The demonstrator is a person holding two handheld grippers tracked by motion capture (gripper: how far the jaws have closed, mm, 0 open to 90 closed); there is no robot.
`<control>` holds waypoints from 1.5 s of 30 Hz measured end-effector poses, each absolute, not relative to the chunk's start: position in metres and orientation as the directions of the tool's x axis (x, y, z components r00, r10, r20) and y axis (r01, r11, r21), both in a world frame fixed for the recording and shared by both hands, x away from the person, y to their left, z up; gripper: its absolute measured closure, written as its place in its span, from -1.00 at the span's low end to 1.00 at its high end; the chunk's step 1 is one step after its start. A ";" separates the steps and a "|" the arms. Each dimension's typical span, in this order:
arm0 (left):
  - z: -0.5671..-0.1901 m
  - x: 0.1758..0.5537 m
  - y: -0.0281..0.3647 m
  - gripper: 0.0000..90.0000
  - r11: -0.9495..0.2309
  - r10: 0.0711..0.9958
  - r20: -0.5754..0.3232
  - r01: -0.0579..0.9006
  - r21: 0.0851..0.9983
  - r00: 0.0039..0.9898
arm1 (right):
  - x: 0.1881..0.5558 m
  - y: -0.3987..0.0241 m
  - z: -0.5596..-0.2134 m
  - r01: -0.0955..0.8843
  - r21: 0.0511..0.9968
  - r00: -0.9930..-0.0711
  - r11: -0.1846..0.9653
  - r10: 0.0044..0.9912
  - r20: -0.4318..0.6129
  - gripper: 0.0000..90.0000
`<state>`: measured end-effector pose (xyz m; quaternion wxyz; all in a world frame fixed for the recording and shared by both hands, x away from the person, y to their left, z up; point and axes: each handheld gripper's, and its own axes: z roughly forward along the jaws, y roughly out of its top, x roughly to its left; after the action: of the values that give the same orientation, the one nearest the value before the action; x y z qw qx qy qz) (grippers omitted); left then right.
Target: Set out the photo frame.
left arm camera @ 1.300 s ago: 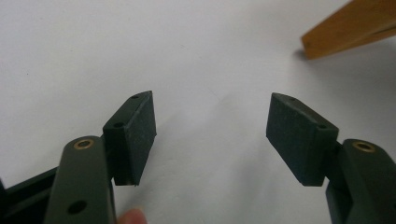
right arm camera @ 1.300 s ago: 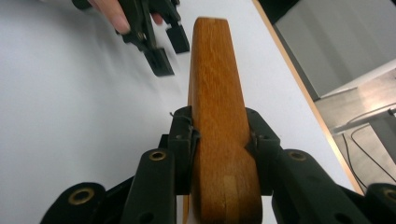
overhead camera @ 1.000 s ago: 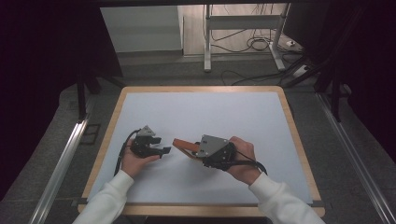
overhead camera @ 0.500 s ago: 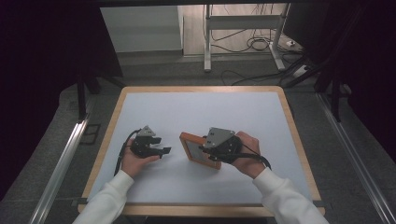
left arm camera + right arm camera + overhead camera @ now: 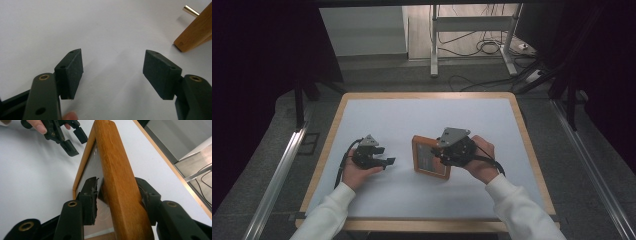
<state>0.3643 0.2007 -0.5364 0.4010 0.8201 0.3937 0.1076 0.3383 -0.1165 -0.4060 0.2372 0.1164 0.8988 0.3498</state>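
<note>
I have the wooden picture frame (image 5: 431,157) standing on edge near the middle of the white table (image 5: 412,120), tilted a little, with my right gripper (image 5: 443,154) straddling its right side rail. In the right gripper view that rail (image 5: 120,190) runs up between the jaws, and they have just been opening; the left pad (image 5: 90,195) looks to have a sliver of gap to the glass, so I judge the grip is letting go, though at this angle I can't be sure the far pad is off the wood. So the frame looks set down, and the release and the pull-back are left. Whether it stands by itself on the brass peg (image 5: 190,10) behind it, I can't tell.

My left gripper (image 5: 384,161) waits wide open and empty, low over the table, just beside the frame's left edge (image 5: 195,30) but apart from it.

Room is good: bare surface all round, and the table's wooden border (image 5: 532,150) lies well off to my right.
</note>
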 end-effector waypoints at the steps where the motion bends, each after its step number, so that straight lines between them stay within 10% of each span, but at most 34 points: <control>1: -0.536 0.364 0.201 -0.29 -0.372 0.731 -0.135 0.556 0.744 0.669 | 0.339 -0.117 -0.406 0.046 0.684 -0.860 0.728 0.377 -0.345 0.23; 45: -0.536 0.364 0.201 -0.29 -0.363 0.729 -0.150 0.563 0.743 0.668 | 0.383 -0.117 -0.418 0.180 0.720 -0.778 0.670 0.545 -0.313 -0.48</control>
<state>0.3638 0.2012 -0.5362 0.4037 0.8191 0.3943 0.1031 0.3833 -0.1174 -0.4178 0.2611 0.2069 0.8757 0.3496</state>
